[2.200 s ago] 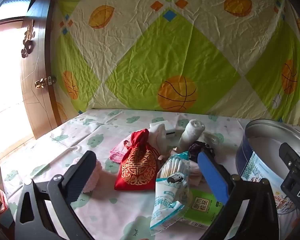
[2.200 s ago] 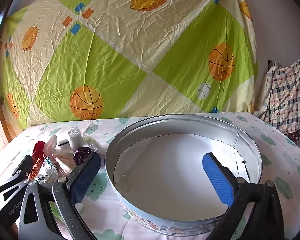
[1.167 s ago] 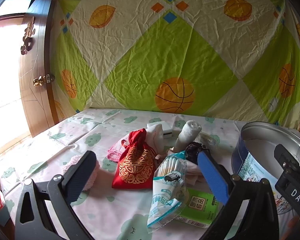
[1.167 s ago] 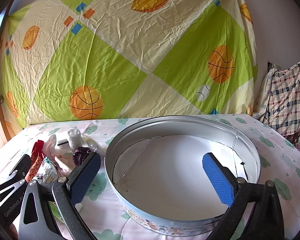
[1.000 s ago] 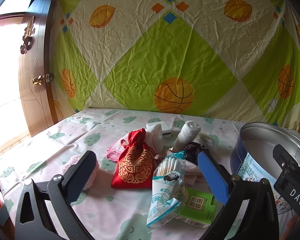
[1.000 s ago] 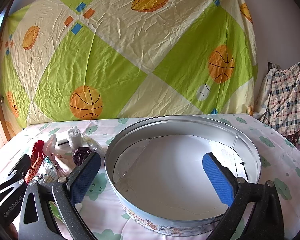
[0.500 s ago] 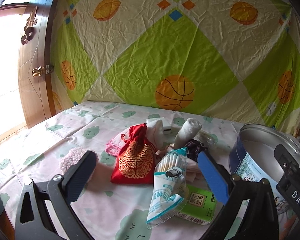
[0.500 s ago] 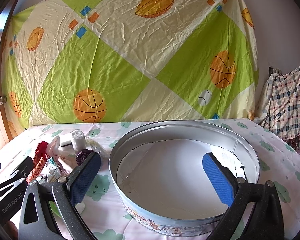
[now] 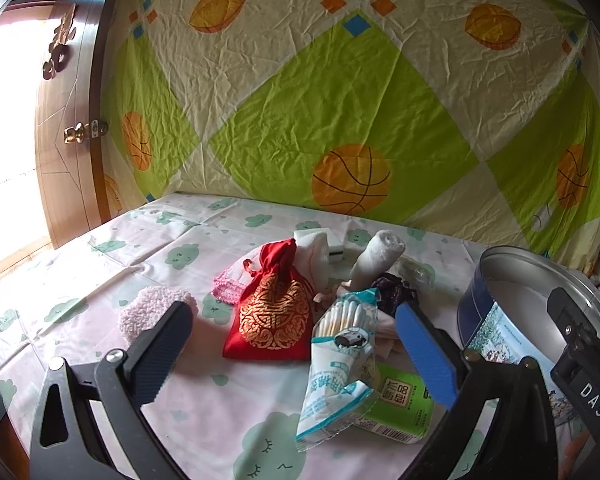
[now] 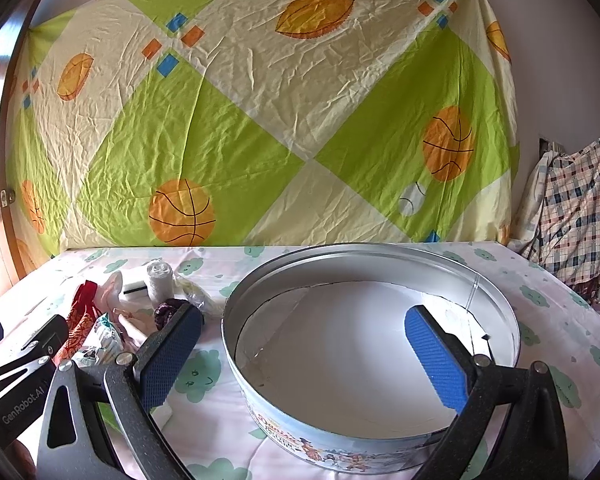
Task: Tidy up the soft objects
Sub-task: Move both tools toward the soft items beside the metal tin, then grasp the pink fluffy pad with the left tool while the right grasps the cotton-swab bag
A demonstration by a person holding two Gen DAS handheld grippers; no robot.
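Edging my left tool forward — wide open, empty — the red pouch now sits between its fingers; my right tool, likewise open, hovers over the empty tin.

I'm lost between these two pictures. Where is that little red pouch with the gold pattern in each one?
Left wrist view: the red pouch lies near the middle, between the open left claw's fingers.
Right wrist view: the same pouch sits at the far left edge, partly hidden.
Shared landmark: the round tin, at the right edge in the left view, fills the centre of the right view.
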